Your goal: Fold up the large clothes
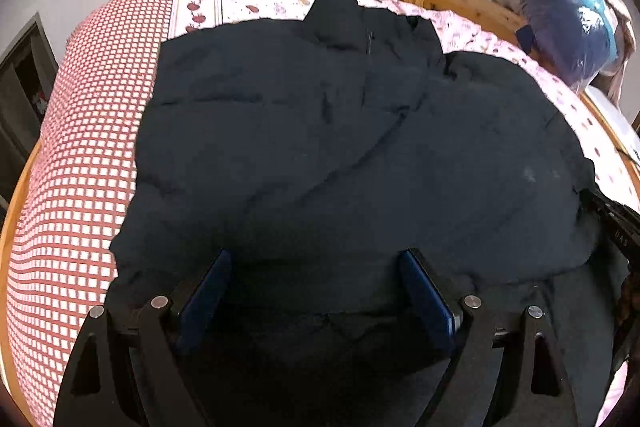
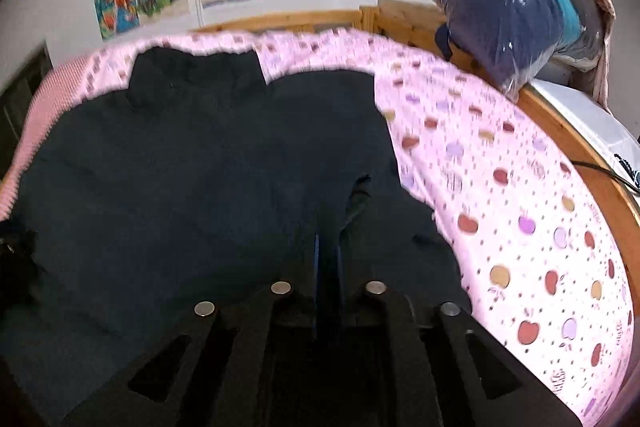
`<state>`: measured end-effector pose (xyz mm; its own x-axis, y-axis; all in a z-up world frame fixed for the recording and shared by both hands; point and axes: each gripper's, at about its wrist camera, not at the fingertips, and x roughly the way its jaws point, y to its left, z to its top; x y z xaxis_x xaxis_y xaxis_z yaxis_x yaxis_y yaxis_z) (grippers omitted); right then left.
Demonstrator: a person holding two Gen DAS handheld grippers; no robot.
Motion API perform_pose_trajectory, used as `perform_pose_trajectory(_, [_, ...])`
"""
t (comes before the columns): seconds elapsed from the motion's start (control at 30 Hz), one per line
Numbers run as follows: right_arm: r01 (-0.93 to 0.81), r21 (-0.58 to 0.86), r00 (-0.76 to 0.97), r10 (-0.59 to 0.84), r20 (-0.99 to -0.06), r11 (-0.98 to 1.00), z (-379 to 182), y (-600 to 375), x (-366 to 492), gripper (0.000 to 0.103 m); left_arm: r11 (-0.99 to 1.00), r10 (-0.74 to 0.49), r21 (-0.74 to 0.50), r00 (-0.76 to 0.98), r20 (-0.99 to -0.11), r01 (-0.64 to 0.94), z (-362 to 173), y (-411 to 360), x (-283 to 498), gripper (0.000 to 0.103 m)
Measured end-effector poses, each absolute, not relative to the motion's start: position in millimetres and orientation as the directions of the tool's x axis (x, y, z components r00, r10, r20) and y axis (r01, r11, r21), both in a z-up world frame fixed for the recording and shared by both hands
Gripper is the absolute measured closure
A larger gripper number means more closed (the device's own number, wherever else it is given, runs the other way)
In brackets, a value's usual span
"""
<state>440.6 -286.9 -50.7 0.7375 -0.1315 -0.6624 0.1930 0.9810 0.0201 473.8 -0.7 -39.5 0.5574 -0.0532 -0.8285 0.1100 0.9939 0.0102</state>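
A big black puffy jacket (image 1: 320,131) is lying spread out on the bed (image 1: 80,155), with its collar pointing at the far edge by the wall and its bottom hem at the near edge.

The left gripper (image 1: 316,291) is hanging over the near part of the jacket with its two fingers (image 1: 424,291) wide apart. Nothing is between them yet. The right gripper (image 2: 328,267) is over the jacket's right side, close to where the black cloth meets the pink apple sheet (image 2: 520,211). Its fingers are almost together, and they look like they are pinching a thin bit of the black cloth, but the picture is blurry there, so that is only a guess.

To do this step well, the left gripper should be coming down onto the hem and biting a good thick bit of cloth, not just the top skin. Both grippers should be lifting at the same height, so the puffy jacket is folding over flat and not bunching. Going slowly helps, because slippery puffy cloth can be sliding out of a small pinch.
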Motion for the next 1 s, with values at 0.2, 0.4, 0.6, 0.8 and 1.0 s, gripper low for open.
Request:
perform_pose_trajectory(0.2, [0.193,0.025,0.728,-0.126,-0.674,0.981,-71.1,-287.8,445.2,0.083,0.992,-0.022,0.051,0.559,-0.829,0.115,-55.9,-5.8,472.7,0.012])
perform_pose_trajectory(0.4, [0.211,0.054,0.708,-0.114,-0.697,0.976,-66.0,-299.0,437.5,0.056,0.993,-0.095,-0.042,0.562,-0.821,0.107,-35.3,10.0,470.4,0.012])
perform_pose_trajectory(0.6, [0.177,0.061,0.711,-0.084,-0.698,0.982,-42.0,-308.4,424.3,0.035,0.992,-0.118,-0.114,0.626,-0.771,0.048,5.9,31.5,475.4,0.012])
perform_pose_trajectory(0.8, [0.073,0.172,0.762,0.056,-0.645,0.982,-0.1,-308.8,453.5,0.022,0.991,-0.129,-0.121,0.687,-0.715,0.06,42.4,29.7,511.9,0.011])
perform_pose_trajectory(1.0, [-0.029,0.214,0.788,0.154,-0.596,0.976,20.1,-293.9,527.9,0.022,0.988,-0.155,-0.117,0.735,-0.66,0.103,55.5,17.8,579.5,0.011])
